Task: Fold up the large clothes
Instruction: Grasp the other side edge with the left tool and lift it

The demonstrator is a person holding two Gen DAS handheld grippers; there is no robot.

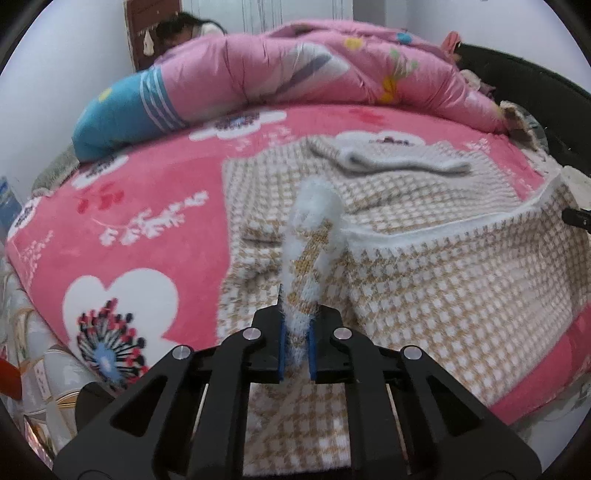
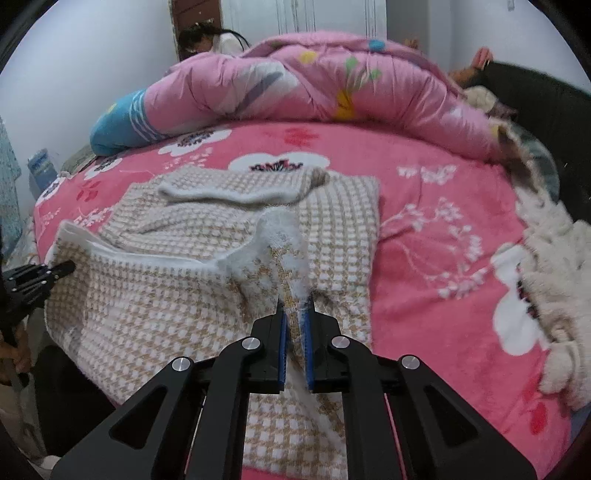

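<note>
A beige-and-white houndstooth knit sweater point(image 1: 424, 295) lies on the pink flowered bed cover point(image 1: 147, 240), its near part lifted off the bed. My left gripper point(image 1: 297, 314) is shut on a bunched piece of the sweater's white fuzzy hem, which stands up between the blue pads. In the right wrist view the sweater point(image 2: 166, 295) spreads to the left, and my right gripper point(image 2: 295, 310) is shut on another corner of that hem. The hem stretches between the two grips. The left gripper point(image 2: 68, 267) shows at the left edge. A white-cuffed sleeve point(image 2: 221, 194) lies folded across the far part.
A pink quilt point(image 1: 295, 66) with a blue end is heaped along the far side of the bed. A person point(image 1: 184, 29) is behind it. A fluffy cream cloth point(image 2: 554, 277) lies at the bed's right edge, beside a dark headboard point(image 2: 535, 99).
</note>
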